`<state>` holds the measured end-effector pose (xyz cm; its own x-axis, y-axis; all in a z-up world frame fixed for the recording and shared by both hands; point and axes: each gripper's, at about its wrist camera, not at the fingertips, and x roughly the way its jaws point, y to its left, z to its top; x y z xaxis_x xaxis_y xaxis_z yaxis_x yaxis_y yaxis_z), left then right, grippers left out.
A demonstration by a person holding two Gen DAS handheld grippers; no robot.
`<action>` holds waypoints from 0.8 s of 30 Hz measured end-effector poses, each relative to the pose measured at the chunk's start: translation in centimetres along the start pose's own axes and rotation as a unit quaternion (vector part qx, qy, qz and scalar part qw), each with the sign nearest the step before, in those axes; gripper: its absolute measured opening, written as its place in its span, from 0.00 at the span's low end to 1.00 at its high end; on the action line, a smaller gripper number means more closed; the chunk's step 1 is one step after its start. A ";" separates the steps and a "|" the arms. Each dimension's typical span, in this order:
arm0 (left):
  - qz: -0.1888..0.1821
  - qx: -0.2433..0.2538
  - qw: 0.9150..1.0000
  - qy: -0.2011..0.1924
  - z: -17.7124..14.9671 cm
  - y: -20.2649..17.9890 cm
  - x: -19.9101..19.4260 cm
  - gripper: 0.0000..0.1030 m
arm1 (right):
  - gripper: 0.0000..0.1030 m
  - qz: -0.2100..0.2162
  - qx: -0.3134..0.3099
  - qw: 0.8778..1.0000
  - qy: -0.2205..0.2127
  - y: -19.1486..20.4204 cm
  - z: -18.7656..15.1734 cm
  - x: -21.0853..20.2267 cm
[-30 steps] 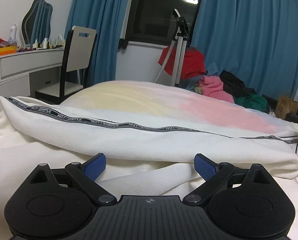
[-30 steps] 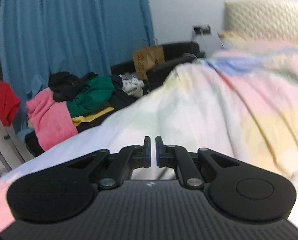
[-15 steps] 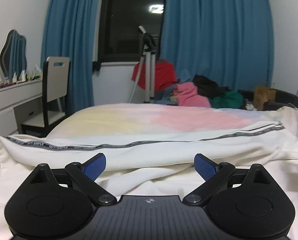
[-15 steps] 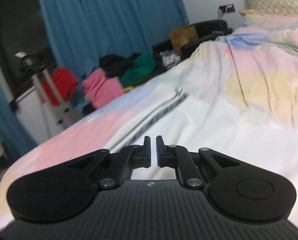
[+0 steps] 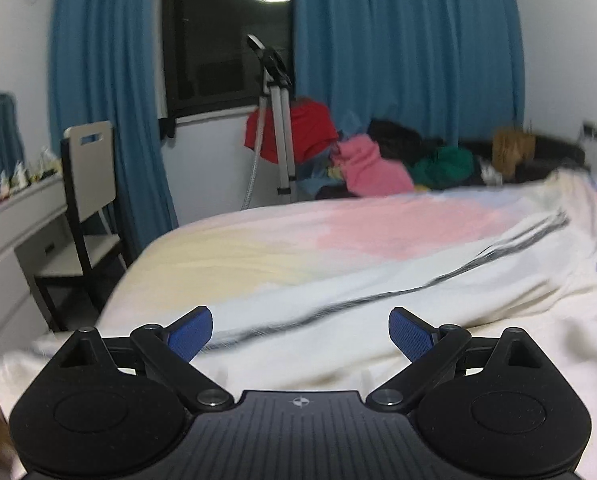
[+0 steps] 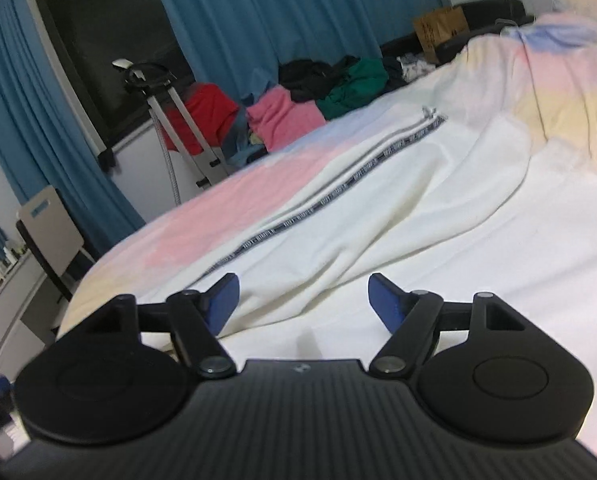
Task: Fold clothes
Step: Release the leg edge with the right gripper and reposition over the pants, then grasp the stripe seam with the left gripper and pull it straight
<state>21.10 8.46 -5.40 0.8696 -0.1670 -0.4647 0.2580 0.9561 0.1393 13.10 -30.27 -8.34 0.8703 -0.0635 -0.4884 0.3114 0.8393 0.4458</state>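
Left wrist view: my left gripper (image 5: 300, 334) hovers low over the garment (image 5: 378, 320), jaws spread wide, nothing between the pads.
Right wrist view: my right gripper (image 6: 302, 300) has its jaws wide apart too and holds nothing; white cloth lies just beyond its fingertips.
Garment location: white piece with a grey printed stripe (image 6: 338, 192), laid lengthwise on the bed (image 5: 258, 240), its near part directly under both grippers.
Reason for layout: I judge the garment is spread long and flat so a fold can be set; both jaws are open because no edge is selected yet.
Stripe: runs away from the grippers toward the garment's far end; usable as an alignment line.
Edges: stripe-side edge (image 6: 258, 232) sits on pink and yellow bedding, free to pinch. The opposite side is rumpled against the raised duvet (image 6: 558, 112).
Open room: bare bedding beyond the stripe edge allows a fold that way; the duvet limits travel on the other side.
Bed edge: the bed drops off near the garment's near end, toward the chair (image 5: 90, 184); keep cloth from sliding off there.
Off-bed: clothes pile (image 6: 318, 92) and tripod (image 5: 274, 120), well apart from the garment.
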 end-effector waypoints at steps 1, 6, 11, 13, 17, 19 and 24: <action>-0.004 0.022 1.000 0.011 0.3 0.8 1.3 0.90 | 0.71 0.000 0.011 1.000 0.008 -0.3 -0.1 0.5; -0.078 0.120 0.985 0.098 1.5 3.5 7.8 0.77 | 0.72 0.005 0.047 0.998 0.035 -1.3 -0.1 2.9; -0.152 0.155 0.966 0.139 2.0 2.9 11.8 0.73 | 0.71 0.002 0.062 0.996 0.059 -1.8 -0.3 4.9; -0.183 0.162 0.958 0.152 1.9 2.3 12.7 0.62 | 0.71 -0.004 0.063 0.996 0.066 -1.9 -0.5 5.6; -0.197 0.165 0.953 0.160 1.1 2.1 13.2 0.41 | 0.73 -0.013 0.067 0.995 0.070 -2.0 -0.4 6.6; -0.197 0.158 0.956 0.152 1.1 2.2 12.9 0.18 | 0.73 -0.014 0.065 0.995 0.069 -1.8 -0.4 6.6; -0.180 0.103 0.973 0.102 3.6 3.7 11.2 0.09 | 0.72 -0.014 0.069 0.995 0.065 -2.0 -0.3 5.4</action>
<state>33.35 9.29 -6.95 0.6112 -0.4100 -0.6770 0.6267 0.7731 0.0976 17.08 -32.10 -12.14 0.8064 -0.0076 -0.5913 0.3920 0.7556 0.5248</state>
